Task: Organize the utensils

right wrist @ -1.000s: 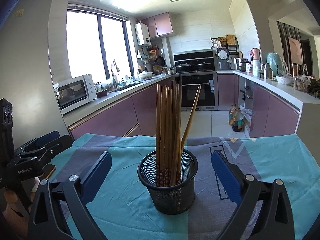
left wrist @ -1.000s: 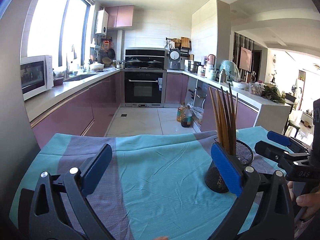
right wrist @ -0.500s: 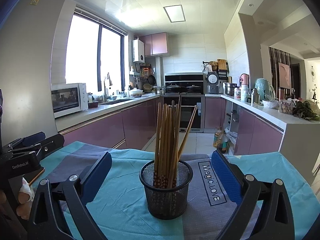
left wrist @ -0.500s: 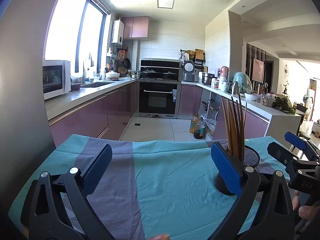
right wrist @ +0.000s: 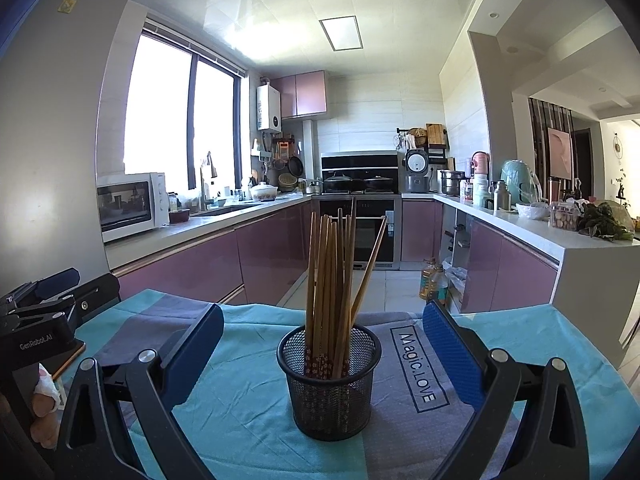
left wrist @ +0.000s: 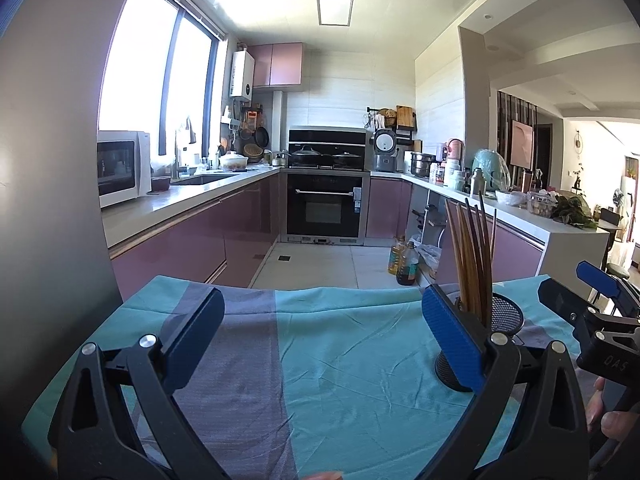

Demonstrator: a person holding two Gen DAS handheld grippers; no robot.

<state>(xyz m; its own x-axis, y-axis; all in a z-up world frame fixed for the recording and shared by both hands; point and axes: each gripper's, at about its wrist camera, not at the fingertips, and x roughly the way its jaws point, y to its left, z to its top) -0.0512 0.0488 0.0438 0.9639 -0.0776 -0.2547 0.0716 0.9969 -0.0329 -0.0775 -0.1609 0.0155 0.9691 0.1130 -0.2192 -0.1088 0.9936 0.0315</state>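
On table, centre: black mesh holder upright on teal-grey cloth.
Chopsticks: wooden bundle standing in holder, one leaning right.
Right gripper: jaws spread wide, flanking holder, not touching it.
Left gripper: jaws wide apart, empty, over cloth; holder behind its right finger.

Wooden chopsticks upright in blk mesh cup on cloth
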